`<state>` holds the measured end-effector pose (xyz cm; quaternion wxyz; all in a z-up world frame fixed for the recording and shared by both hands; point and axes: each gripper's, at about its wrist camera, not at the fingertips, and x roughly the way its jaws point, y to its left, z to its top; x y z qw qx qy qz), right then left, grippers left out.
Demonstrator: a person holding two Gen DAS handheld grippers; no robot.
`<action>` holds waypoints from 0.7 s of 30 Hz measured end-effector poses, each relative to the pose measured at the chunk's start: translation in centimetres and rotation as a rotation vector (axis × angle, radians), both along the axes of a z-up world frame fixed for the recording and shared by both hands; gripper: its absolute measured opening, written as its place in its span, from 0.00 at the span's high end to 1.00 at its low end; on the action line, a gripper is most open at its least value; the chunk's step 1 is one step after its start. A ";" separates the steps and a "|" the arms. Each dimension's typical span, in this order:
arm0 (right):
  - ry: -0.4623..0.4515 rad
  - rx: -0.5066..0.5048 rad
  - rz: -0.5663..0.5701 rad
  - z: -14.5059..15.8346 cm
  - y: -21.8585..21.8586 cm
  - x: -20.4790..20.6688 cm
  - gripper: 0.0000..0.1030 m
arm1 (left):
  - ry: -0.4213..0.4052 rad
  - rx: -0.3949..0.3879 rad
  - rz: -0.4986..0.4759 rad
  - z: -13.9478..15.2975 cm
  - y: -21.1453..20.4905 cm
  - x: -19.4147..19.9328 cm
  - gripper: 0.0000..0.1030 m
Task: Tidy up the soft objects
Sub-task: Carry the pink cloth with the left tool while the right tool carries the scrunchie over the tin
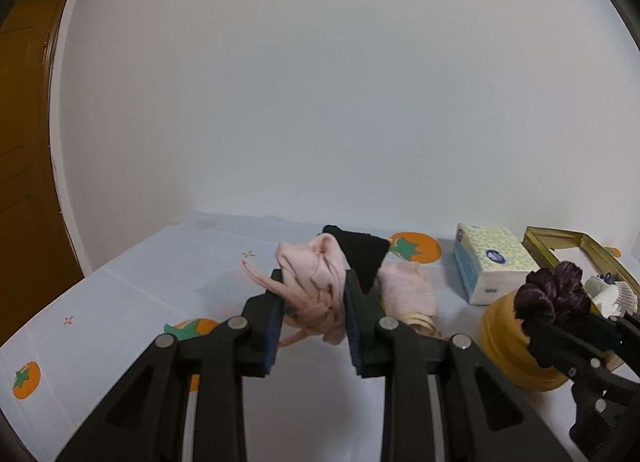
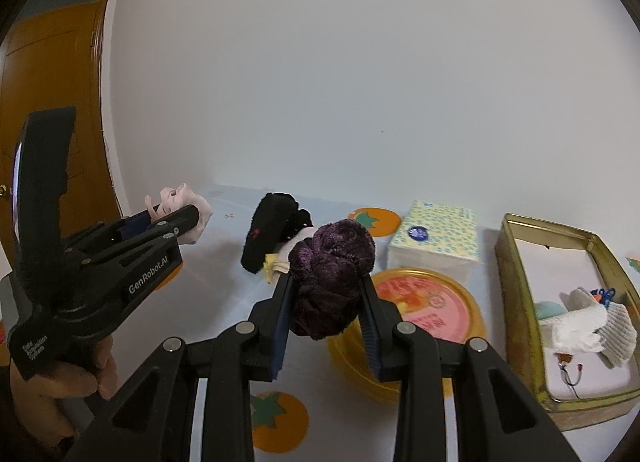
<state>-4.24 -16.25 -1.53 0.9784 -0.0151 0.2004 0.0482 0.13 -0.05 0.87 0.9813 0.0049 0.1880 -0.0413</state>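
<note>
Soft things are in both grippers. The left gripper [image 1: 314, 298] pinches a pink cloth bundle [image 1: 316, 278] in the lower middle of its own view. The bundle stands taller than it is wide, with its bunched top sticking up above the pads and thin pink straps hanging down to the lower left.

The right gripper [image 2: 326, 302] pinches a dark purple scrunchie [image 2: 330, 278] in the middle of its own view. The scrunchie is a round puff, so it has no clear long side.

Only the right wrist view shows the inside of the gold tin box [image 2: 516, 302] at the right edge, with white and grey cloth pieces [image 2: 592, 326] lying in it. It also shows the pink top of the round yellow lid [image 2: 424, 302] under the scrunchie, and the person's hand [image 2: 60, 382] at the lower left holding the left gripper.

Only the left wrist view shows a second pink cloth [image 1: 408, 290] lying on the table [image 1: 120, 302] just right of the held bundle.

Both views show the black fuzzy thing [image 2: 268, 230], the tissue pack [image 2: 436, 238] and the orange fruit pictures on the table.
</note>
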 end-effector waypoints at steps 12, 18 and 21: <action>-0.015 0.003 -0.066 0.5 -3.8 -1.9 0.67 | 0.012 0.002 -0.045 -0.1 -2.5 -1.0 0.75; -0.042 0.000 -0.102 1.1 -5.9 -2.7 0.67 | 0.025 -0.009 -0.071 -0.2 -3.9 -1.4 0.75; -0.043 0.008 -0.121 1.3 -7.2 -3.0 0.67 | 0.029 -0.009 -0.083 -0.2 -4.8 -1.7 0.75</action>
